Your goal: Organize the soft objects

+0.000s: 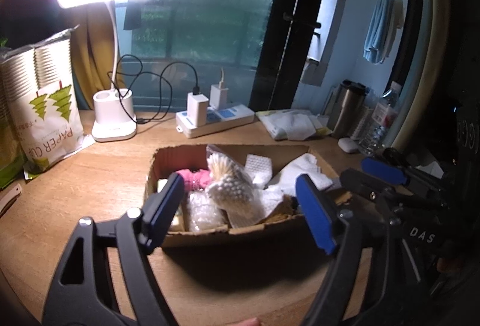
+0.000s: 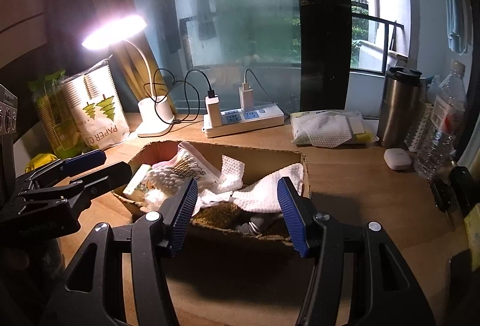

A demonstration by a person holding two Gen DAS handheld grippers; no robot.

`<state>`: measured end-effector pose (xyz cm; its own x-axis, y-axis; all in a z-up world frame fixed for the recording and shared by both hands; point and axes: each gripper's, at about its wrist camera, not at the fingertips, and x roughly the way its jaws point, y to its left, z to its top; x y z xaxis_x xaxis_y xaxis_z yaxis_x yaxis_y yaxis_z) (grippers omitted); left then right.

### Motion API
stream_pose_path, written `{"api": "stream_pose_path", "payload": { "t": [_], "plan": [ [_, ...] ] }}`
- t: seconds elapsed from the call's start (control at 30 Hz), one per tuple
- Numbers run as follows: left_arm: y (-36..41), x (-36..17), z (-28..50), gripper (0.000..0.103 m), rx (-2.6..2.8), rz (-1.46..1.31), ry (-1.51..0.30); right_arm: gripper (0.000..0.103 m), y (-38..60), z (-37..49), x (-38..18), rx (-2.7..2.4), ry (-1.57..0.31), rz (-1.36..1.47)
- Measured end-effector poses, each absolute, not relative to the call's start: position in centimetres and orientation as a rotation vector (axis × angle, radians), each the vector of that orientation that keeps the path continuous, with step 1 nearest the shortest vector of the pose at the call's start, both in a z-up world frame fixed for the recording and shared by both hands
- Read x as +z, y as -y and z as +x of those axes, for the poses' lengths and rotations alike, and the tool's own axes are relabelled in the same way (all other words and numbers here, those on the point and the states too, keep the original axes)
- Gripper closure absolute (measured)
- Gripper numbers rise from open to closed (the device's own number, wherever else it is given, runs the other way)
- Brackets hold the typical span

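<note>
Left tongs (image 1: pixel 240 206): spread, empty.
Right tongs (image 2: pixel 237 209): spread, empty.
Soft objects: heaped in cardboard box (image 1: pixel 192 152), surface (image 1: pixel 105 176) centre.
Desk lamp (image 1: pixel 114 119): 10 o'clock of box, lit.

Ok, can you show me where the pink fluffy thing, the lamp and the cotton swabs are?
pink fluffy thing (image 1: pixel 194 177), left wrist view, on its visible middle inside the box.
lamp (image 1: pixel 114 128), left wrist view, on its white base.
cotton swabs (image 2: pixel 168 176), right wrist view, on the white tips in the bag.
</note>
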<state>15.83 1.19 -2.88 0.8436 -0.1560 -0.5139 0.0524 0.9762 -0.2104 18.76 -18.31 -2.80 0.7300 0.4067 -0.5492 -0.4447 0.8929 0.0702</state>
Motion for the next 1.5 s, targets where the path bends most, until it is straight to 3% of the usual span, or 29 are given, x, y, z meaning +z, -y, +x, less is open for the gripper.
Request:
{"api": "stream_pose_path", "payload": {
  "t": [0.67, 0.8, 0.93, 1.07, 1.5],
  "plan": [
    [0.1, 0.5, 9.2, 0.022, -0.149, -0.17, -0.477, 0.044, 21.0, 11.5, 0.2, 0.405, -0.496, -0.064],
    [0.8, 1.7, 8.0, 0.022, -0.159, -0.148, -0.447, 0.036, 21.6, 9.9, 1.5, 0.382, -0.453, -0.064],
    [1.3, 2.9, 6.8, 0.007, -0.17, -0.135, -0.409, 0.029, 22.0, 8.4, 3.1, 0.354, -0.398, -0.074],
    [1.4, 4.4, 5.7, 0.002, -0.162, -0.122, -0.361, 0.027, 22.7, 7.1, 4.5, 0.338, -0.354, -0.071],
    [2.0, 8.0, 3.1, 0.001, -0.124, -0.057, -0.266, 0.023, 23.7, 4.5, 7.5, 0.272, -0.258, -0.056]
  ]
}}
